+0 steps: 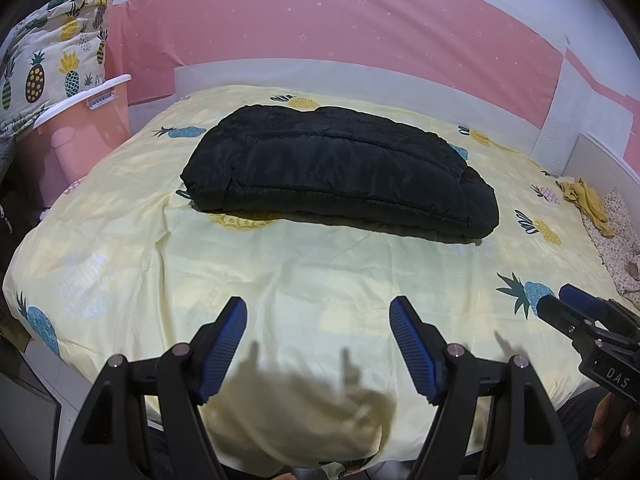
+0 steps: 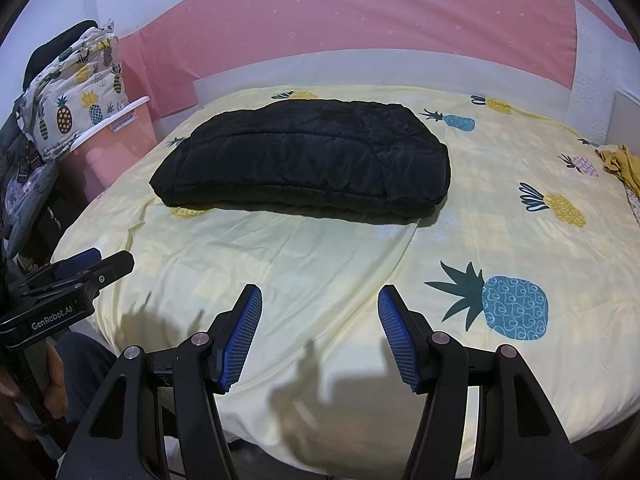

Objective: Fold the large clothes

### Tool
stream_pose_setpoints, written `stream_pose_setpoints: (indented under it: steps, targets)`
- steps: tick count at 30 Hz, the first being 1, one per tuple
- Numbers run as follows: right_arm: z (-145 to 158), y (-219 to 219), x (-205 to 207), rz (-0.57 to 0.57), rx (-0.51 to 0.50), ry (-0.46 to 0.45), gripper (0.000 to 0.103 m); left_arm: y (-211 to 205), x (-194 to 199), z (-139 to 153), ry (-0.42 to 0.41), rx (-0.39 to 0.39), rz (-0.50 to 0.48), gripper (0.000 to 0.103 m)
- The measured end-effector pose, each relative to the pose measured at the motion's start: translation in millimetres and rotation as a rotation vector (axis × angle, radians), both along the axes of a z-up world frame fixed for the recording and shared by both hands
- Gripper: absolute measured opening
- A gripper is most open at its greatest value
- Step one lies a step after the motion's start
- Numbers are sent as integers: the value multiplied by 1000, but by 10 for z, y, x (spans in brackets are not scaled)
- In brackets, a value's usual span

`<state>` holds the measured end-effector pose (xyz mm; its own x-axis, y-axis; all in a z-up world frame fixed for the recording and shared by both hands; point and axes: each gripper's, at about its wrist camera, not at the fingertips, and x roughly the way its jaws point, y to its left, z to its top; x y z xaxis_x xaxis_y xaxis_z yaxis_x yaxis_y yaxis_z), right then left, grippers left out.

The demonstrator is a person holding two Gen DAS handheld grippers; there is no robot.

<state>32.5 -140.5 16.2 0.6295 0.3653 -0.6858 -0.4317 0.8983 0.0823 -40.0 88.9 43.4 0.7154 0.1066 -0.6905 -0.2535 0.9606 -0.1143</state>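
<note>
Jacket (image 1: 340, 172), black and padded, lies folded into a thick bundle on the bed (image 1: 280, 280), in the far middle part of the yellow sheet with pineapple print. It is well apart from both tongs. The left tongs (image 1: 318, 312) hang over the near part of the bed with the jaws wide and nothing between them; their blue pads (image 1: 224, 344) face each other over bare sheet. The right tongs (image 2: 320, 300) are wide too and hold nothing, also over the near sheet. Each tongs shows at the edge of the other's view, with a hand (image 2: 52, 376) on the grip. At the left of the bed stands a pink bin (image 1: 80, 136) with a pineapple quilt (image 1: 52, 60) above it. A yellow cloth (image 1: 588, 200) lies at the right edge.
</note>
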Motion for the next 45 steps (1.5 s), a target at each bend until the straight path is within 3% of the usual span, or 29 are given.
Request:
stream_pose_setpoints:
  steps: [45]
  targets:
    - [-50, 2, 11, 6, -13, 14, 61, -155, -61, 13, -12, 17, 34, 76]
